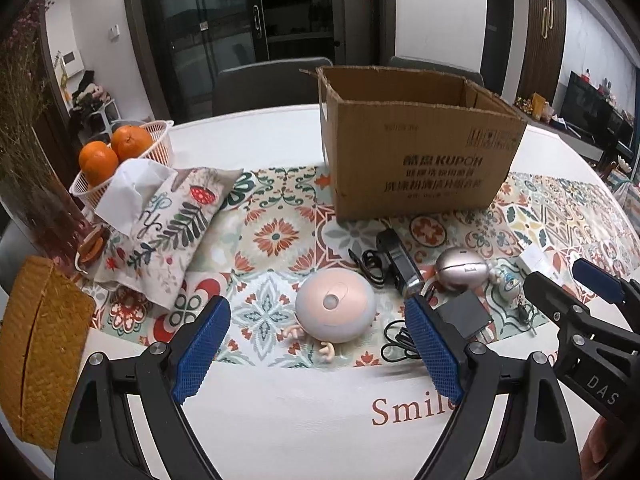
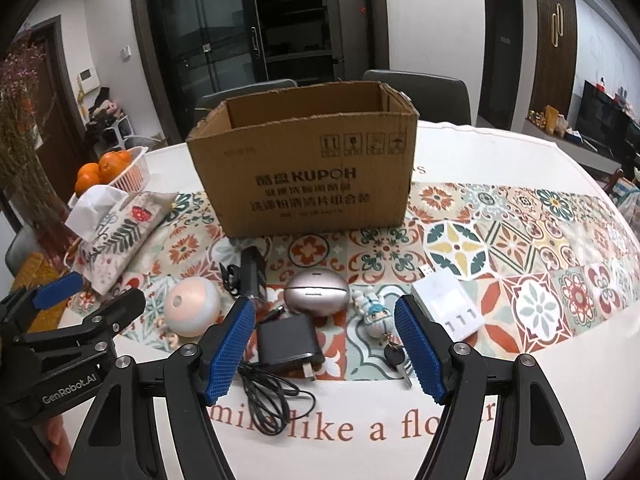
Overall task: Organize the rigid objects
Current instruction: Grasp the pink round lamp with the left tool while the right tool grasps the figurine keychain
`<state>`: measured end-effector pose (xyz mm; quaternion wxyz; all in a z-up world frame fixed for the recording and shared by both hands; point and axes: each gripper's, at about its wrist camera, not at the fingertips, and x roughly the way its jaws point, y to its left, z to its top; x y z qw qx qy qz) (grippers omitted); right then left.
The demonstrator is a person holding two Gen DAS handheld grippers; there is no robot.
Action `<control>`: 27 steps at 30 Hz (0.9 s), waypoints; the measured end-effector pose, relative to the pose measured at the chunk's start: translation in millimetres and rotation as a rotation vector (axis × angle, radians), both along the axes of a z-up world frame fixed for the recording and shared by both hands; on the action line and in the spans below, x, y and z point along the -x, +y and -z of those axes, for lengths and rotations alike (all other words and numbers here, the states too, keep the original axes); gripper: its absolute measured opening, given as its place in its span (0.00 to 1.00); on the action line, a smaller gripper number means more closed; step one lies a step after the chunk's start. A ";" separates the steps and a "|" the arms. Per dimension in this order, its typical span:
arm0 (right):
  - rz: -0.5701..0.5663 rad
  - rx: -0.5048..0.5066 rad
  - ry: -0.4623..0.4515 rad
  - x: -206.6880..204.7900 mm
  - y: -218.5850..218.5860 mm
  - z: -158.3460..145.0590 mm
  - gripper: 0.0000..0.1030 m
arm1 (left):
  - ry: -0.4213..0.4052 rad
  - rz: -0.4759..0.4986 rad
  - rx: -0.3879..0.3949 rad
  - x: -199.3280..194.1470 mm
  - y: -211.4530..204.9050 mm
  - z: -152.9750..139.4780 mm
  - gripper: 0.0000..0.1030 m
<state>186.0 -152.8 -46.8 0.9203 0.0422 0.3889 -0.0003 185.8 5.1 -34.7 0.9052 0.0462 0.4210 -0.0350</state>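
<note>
Setting: a home, dining and living area. Round counter (image 2: 500, 148) under a white cloth with a floral tile-pattern runner (image 2: 500, 248); grey dining chairs (image 2: 420, 92) at the far side. Far left, a basket of oranges (image 1: 120, 148), a fabric tissue cover (image 1: 160, 224) and dried flowers (image 1: 20, 92). Glass-door cabinet (image 2: 248, 40) behind; far right, a television (image 2: 604, 108) on a low unit with ornaments.

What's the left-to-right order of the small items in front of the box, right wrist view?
Round pink toy → black charger → silver oval case → figurine keychain → white box.
</note>
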 end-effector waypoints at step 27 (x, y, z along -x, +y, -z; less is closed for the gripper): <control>0.051 -0.015 0.182 -49.8 -31.1 71.3 0.70 | 0.154 -0.046 -0.037 -47.3 -16.8 71.5 0.87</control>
